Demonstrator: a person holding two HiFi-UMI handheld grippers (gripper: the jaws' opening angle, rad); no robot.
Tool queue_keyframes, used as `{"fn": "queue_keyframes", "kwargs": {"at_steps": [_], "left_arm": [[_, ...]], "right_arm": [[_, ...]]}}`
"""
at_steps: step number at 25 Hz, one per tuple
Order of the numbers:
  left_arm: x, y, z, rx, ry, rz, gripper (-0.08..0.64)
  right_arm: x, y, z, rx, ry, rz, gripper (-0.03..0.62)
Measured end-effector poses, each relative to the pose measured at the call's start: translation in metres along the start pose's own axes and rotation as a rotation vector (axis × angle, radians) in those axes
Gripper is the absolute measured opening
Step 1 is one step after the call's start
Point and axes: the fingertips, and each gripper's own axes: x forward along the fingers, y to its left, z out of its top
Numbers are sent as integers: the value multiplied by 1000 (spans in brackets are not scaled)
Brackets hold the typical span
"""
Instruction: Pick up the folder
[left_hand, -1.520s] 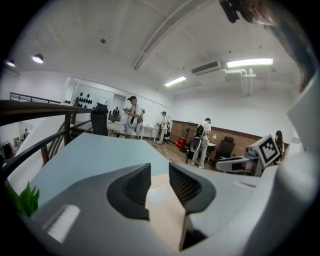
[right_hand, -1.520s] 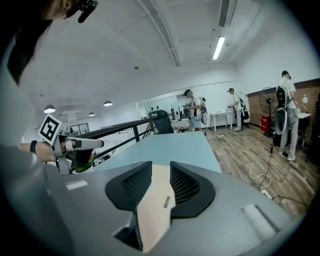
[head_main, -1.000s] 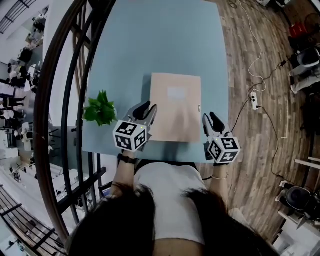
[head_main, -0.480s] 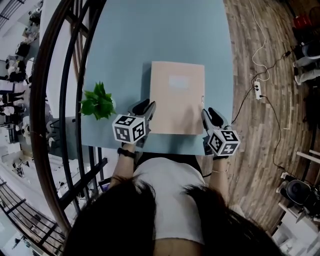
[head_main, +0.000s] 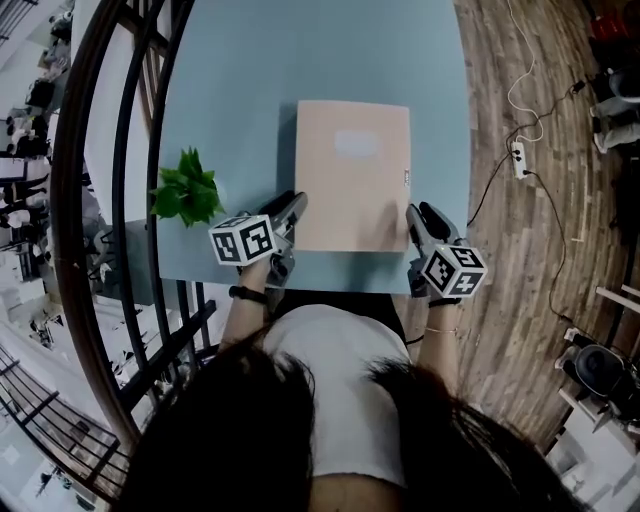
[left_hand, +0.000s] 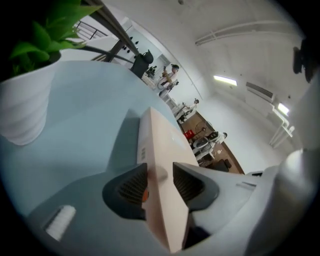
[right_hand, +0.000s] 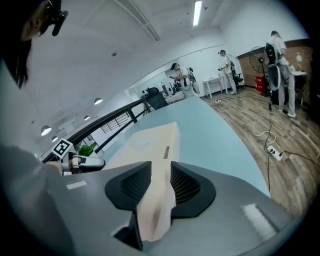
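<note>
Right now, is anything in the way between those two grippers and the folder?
Nothing visible. The folder already sits between both pairs of jaws: the right gripper clamps it; on the left gripper they have just been opening around its edge.

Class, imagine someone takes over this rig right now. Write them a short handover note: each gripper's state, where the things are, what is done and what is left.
Left gripper: open, jaws just opened wider, astride the folder's near left edge, not clamped.
Right gripper: shut on the folder's near right edge.
Folder: flat on the blue table, close to its near edge; potted plant to its left, apart from it.
Done: both grippers placed at the folder.
Left: close the left jaws, then lift with both.
</note>
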Motion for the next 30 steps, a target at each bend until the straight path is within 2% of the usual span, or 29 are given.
{"fn": "queue_keyframes", "kwargs": {"at_steps": [3,9,14,20,26,30], "left_arm": [[3,2,-7,12,42,12,176],[4,17,-9,-8,62,45,198],[5,21,-13,-57,44,11,198],[5,24,-16,-99,33,-27,199],[4,25,-16,-137,29,-56,209],[5,24,-16,-143,25,-64,209]], "right_arm": [[-3,-1,-4,28,2,12,95],[-4,-1,-8,59,14,44,95],[-2,-4,-10,88,25,57,96],[9,-6,-17,142,74,81,155],[23,-8,-23,232,126,158,251],[29,-10,-29,272,157,196,276]]}}
